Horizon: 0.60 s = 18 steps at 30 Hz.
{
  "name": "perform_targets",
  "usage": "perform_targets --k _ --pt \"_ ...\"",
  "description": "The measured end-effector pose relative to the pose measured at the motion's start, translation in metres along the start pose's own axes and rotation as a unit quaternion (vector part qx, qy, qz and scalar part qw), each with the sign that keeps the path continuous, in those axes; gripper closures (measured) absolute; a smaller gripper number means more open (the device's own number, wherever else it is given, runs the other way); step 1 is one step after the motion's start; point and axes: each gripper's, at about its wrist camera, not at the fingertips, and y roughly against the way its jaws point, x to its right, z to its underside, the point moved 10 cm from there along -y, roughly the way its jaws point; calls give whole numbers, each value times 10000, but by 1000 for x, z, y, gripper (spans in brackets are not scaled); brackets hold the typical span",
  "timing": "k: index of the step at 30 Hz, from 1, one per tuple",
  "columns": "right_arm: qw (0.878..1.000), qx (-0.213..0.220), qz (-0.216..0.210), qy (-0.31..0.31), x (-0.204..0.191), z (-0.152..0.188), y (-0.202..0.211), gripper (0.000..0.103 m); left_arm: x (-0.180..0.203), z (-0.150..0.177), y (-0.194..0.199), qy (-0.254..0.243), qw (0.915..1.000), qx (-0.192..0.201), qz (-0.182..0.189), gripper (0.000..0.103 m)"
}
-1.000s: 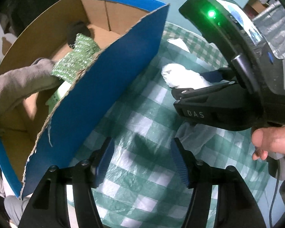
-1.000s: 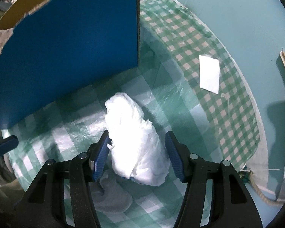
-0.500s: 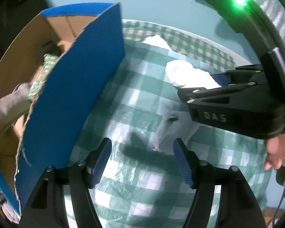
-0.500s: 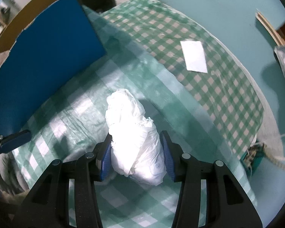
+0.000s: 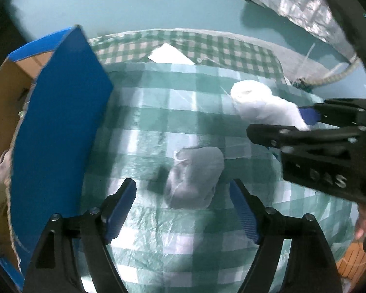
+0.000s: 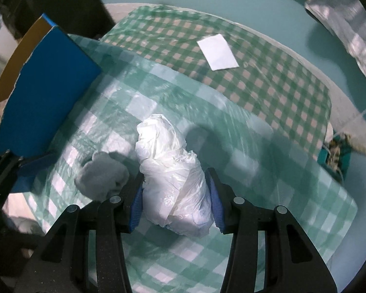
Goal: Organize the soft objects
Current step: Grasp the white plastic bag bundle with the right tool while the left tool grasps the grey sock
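Plastic bundle point(image 6: 173, 183) clamped in your right tool point(image 6: 175, 197); grey cloth point(image 5: 195, 178) lies loose under your left tool point(image 5: 183, 210).

From the left wrist, your left tool points steeply down at the checked surface point(image 5: 158, 112), its jaws opening with nothing pressed between the pads; the crumpled grey cloth lies on the surface in line with the gap, just beyond the fingertips. To its left stands the blue box point(image 5: 58, 131), and at right your other tool grips the white bundle. From the right wrist, both pads press the sides of the white plastic bundle, which you hold over the surface; the grey cloth point(image 6: 102, 175) sits just left of it, a white card point(image 6: 218, 52) well beyond.
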Motion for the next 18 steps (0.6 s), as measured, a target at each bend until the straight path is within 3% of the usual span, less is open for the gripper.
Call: perform_targets --k 12,15,18 --pt "9975 82 -25 -704 19 36 17 56 11 -3 -31 -646 9973 -170 -305 24" --pt "9970 95 -30 -765 19 41 20 56 11 2 -38 -802 9956 -269 -407 29" --pt "9971 111 -31 -756 18 43 21 56 11 2 -41 -877 9949 -230 -430 43"
